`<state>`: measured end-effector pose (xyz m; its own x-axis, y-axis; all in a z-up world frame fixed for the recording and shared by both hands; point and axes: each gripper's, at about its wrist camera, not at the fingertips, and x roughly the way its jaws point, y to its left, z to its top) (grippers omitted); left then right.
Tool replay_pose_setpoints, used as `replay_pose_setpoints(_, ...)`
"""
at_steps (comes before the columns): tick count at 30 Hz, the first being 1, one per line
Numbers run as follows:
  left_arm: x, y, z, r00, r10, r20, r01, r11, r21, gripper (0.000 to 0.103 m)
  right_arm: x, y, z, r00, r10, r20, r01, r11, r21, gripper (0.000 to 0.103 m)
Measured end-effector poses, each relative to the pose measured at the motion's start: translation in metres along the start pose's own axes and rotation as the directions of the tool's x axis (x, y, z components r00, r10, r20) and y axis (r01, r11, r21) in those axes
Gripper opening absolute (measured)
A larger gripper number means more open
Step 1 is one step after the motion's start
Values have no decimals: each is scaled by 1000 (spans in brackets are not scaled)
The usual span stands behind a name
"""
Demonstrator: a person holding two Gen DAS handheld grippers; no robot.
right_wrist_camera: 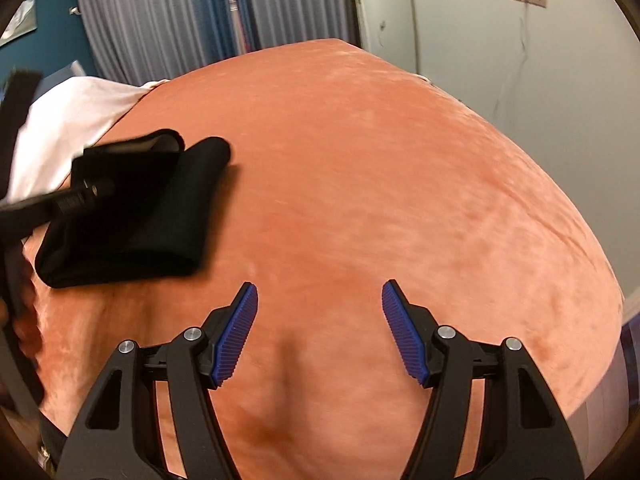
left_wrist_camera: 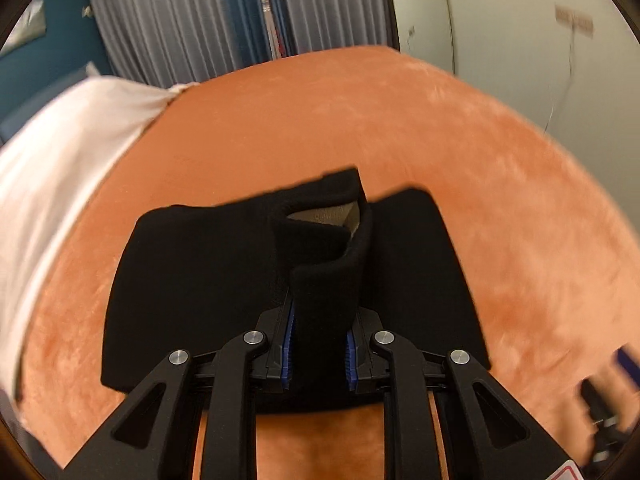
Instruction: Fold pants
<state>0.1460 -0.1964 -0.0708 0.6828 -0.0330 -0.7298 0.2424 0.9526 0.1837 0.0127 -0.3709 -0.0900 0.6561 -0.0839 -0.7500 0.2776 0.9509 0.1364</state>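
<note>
My left tongs (left_wrist_camera: 319, 344) clamp the raised flap of the folded black pants (left_wrist_camera: 192, 280) on the orange surface (left_wrist_camera: 440, 140), right tongs (right_wrist_camera: 318, 332) apart and empty, final fold probably next.

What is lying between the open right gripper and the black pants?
Nothing: in the right wrist view only bare orange blanket lies between the right gripper and the pants.

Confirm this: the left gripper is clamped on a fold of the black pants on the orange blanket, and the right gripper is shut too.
Wrong about the right gripper: the right wrist view shows its jaws spread apart over the orange blanket, holding nothing. The left gripper is indeed clamped on the black pants.
</note>
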Motion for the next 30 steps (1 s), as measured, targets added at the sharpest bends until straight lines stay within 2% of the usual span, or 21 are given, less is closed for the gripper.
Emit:
replay_pose_setpoints(1,0,-10,-6,1000,11,-2,-11,1000,16,29,1,-2,0,1000,2,-4,-2,1000,3,63)
replay_pose_setpoints(2,-2,-15,-10,1000,-7,-2,7,1000,13,36,1,-5,2,1000,13,-8,-12,1000,7,63)
replay_pose_setpoints(3,-8,-17,-14,999,-42,9,42,999,0,52,-1,-6,2,1000,23,-9,-23,1000,10,63)
replay_pose_setpoints(4,-13,-16,-17,999,-44,28,45,999,-5,61,-3,-6,5,999,42,-9,-42,999,14,63)
replay_pose_setpoints(6,-31,-16,-21,995,1,96,-2,1000,15,67,-3,-2,15,996,88,-7,-88,996,20,64)
replay_pose_setpoints(7,-45,-15,-24,989,38,145,-43,999,32,77,-5,-1,20,993,117,-9,-117,993,26,65)
replay_pose_setpoints(9,-63,-9,-29,976,74,204,-87,995,53,87,-5,11,36,987,162,-10,-162,987,16,71)
replay_pose_setpoints(10,-71,-4,-33,970,95,223,-112,992,64,87,-4,21,45,984,176,-8,-176,984,-10,72)
replay_pose_setpoints(13,-80,18,-42,967,130,219,-147,987,65,87,4,66,70,978,210,-17,-210,969,-130,84)
replay_pose_setpoints(16,-81,54,-53,970,159,182,-163,987,4,87,30,115,85,970,230,-76,-241,942,-233,87)
replay_pose_setpoints(21,-76,113,-77,975,202,93,-192,976,-104,86,83,164,95,965,194,-178,-236,938,-256,87)
replay_pose_setpoints(24,-70,145,-89,973,226,52,-216,964,-152,87,102,179,88,964,169,-204,-219,941,-257,88)
replay_pose_setpoints(25,-69,153,-92,972,229,46,-219,962,-162,87,104,182,85,962,184,-202,-233,939,-254,85)
replay_pose_setpoints(26,-68,159,-94,973,229,41,-219,960,-172,87,105,186,81,953,221,-207,-270,931,-245,63)
replay_pose_setpoints(27,-67,167,-96,972,234,35,-224,957,-182,87,104,188,80,951,230,-206,-276,931,-237,49)
replay_pose_setpoints(29,-62,175,-97,971,239,23,-230,954,-192,87,98,197,80,954,231,-190,-273,931,-242,34)
replay_pose_setpoints(30,-60,178,-98,970,242,14,-234,952,-197,87,94,198,80,957,228,-181,-269,932,-245,30)
